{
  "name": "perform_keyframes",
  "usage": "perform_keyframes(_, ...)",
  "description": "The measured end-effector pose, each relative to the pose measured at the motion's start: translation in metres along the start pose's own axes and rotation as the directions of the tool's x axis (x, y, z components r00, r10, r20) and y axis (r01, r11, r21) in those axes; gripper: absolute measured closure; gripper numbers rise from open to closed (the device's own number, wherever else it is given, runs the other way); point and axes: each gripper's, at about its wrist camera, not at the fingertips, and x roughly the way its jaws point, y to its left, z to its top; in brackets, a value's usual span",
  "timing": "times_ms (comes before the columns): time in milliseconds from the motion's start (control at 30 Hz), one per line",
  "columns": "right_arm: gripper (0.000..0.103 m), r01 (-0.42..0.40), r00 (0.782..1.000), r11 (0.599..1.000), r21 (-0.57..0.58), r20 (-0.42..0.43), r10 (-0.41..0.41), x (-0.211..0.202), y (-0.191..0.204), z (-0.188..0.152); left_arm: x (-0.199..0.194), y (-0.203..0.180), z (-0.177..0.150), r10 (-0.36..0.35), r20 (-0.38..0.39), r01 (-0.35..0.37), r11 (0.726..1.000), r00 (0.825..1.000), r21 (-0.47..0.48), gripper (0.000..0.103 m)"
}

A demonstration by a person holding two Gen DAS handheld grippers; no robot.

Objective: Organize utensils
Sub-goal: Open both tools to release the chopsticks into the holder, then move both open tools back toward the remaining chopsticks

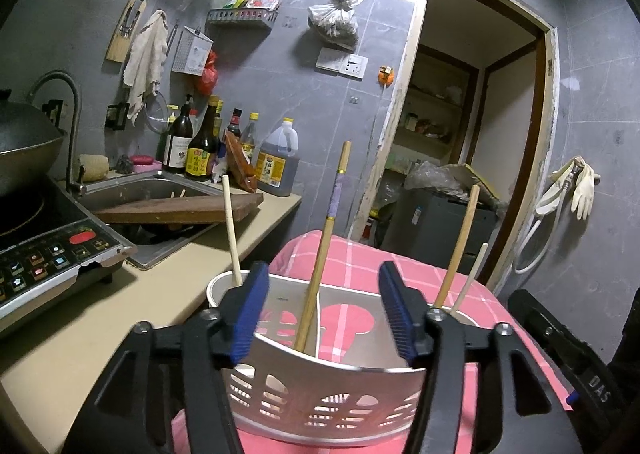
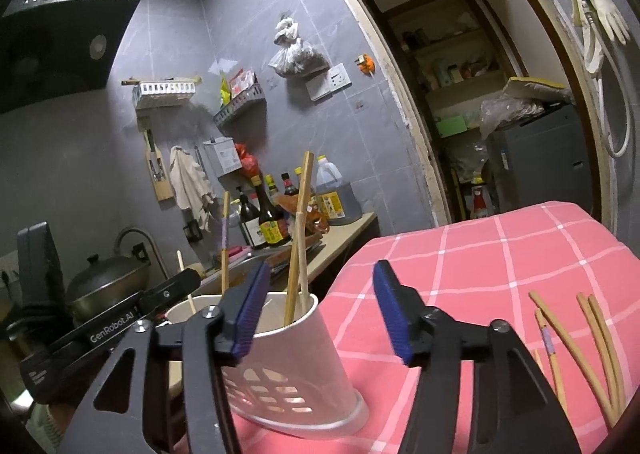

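Utensil holder [image 2: 296, 370] w/ chopsticks [image 2: 298, 238] standing in it sits on the tablecloth [image 2: 460, 266], loose chopsticks [image 2: 592, 350] lying to its right, countertop [image 1: 120, 306] left.

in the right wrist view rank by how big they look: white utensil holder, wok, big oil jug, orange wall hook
1. white utensil holder, though it's nearest the camera
2. wok
3. big oil jug
4. orange wall hook

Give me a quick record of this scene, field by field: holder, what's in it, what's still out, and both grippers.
holder: white utensil holder, upright on the pink checked cloth
inside: four chopsticks standing, one with a purple band
outside: loose chopsticks lying on the cloth to the holder's right
left gripper: open, straddling the holder, gripping nothing
right gripper: open, empty
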Motion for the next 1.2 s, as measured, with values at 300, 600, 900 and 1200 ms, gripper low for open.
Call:
perform_keyframes(300, 0.024, 0.077, 0.996, 0.997, -0.023, 0.048, -0.076, -0.039, -0.011, 0.012, -0.014, -0.022, 0.003, -0.033, 0.013, 0.033, 0.999, 0.999, 0.038, 0.025)
perform_keyframes(600, 0.000, 0.201, 0.978, 0.976, -0.087, 0.067, -0.196, -0.096, -0.036, 0.026, -0.028, -0.067, -0.006, -0.149, -0.007, 0.149, 0.986, 0.989, 0.078, 0.005)
perform_keyframes(900, 0.000, 0.328, 0.944, 0.932, -0.156, 0.093, -0.317, -0.145, -0.066, 0.045, -0.023, -0.129, -0.033, -0.262, -0.119, 0.277, 0.952, 0.958, 0.133, 0.004)
perform_keyframes(1200, 0.000, 0.416, 0.908, 0.894, -0.168, 0.019, -0.419, -0.152, -0.108, 0.038, 0.007, -0.174, -0.061, -0.244, -0.263, 0.291, 0.944, 0.933, 0.157, 0.004)
